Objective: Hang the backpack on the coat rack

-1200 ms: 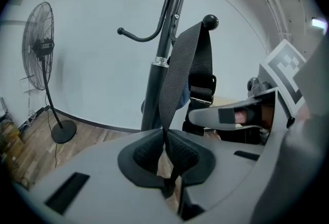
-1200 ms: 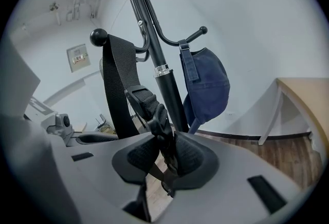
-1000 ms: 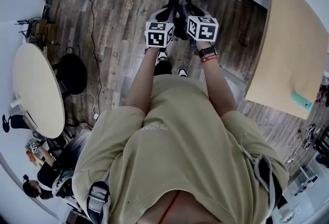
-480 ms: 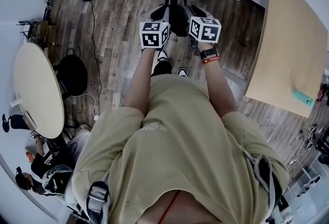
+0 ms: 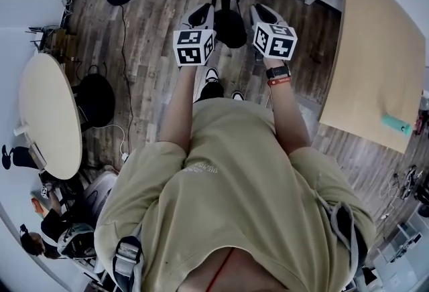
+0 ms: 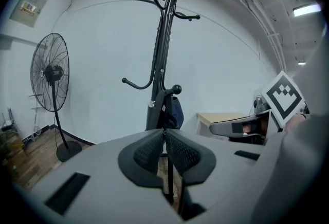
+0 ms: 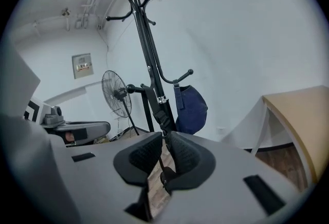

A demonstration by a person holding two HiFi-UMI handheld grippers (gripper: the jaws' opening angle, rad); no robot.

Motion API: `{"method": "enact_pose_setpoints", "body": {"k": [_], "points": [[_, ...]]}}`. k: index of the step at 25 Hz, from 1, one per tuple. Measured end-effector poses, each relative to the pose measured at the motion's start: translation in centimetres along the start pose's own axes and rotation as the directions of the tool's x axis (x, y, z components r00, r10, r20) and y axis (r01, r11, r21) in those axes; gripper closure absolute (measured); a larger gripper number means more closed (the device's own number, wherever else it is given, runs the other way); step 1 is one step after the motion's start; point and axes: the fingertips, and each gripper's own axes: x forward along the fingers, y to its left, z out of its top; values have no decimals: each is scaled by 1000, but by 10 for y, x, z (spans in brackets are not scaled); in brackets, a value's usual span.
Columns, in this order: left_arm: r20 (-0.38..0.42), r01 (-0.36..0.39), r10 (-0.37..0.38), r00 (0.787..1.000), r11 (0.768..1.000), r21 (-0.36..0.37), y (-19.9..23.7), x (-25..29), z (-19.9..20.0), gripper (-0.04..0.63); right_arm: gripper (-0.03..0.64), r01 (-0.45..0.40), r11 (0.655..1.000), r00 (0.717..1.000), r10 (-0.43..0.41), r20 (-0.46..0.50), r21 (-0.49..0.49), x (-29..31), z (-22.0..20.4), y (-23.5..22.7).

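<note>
Nearest the lens, left tongs (image 6: 164, 137): broad matte grey shell with rectangular slots, and two black pads (image 6: 146, 152) with a fine knurled grid. The pads were narrow and pinched at the tips on the thin edge of a black strap (image 6: 154, 111).

Right tongs (image 7: 165, 140): same grey shell and ribbed black pads. The jaws were closing, set narrow, with the tips meeting on that flat woven strap. It showed as a thin dark line in the gap, ending in a small dark lump low between the pads. A white tag sat on the strap just above the tips.

On the back of each tool was a white cube (image 5: 194, 46) printed with black square markers. The person's bare forearms ran back to a beige shirt.

Straight ahead of both tongs stood the coat rack (image 7: 143, 38): slim black metal rods rising tall, with curved hooks ending in small round knobs and more prongs fanning out at the top.

The backpack (image 7: 190, 108) was a soft, rounded pouch of navy cloth. It hung from a low hook just beyond the right tongs' tips, on the rack's right side. The strap led up from the pads towards that hook.

Under the tongs lay a floor (image 5: 154, 23) of grey-brown wood planks.

Further off, right of the right tongs, was a pale wooden tabletop (image 7: 300, 110), flat and square-edged. Left of the left tongs stood a pedestal fan (image 6: 49, 71) with a round wire cage, a thin pole and a disc base.

Behind everything was a smooth white wall (image 6: 103, 38).
</note>
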Motion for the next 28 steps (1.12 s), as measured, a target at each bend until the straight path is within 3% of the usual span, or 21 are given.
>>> {"method": "enact_pose_setpoints", "body": {"k": [7,22,28], "points": [[77,-44,43,996,999,17,-19,-46,20,561,578,22,996,995,-14,97,-86,-58,24,-1],[220,-67,56,974,997,39,-65,-115,54,562,601,18,993,972,10,234,-117,-147,46,6],[239,-74,63,969,997,36,-74,-128,54,563,601,15,991,962,21,271,-130,-164,52,12]]}}
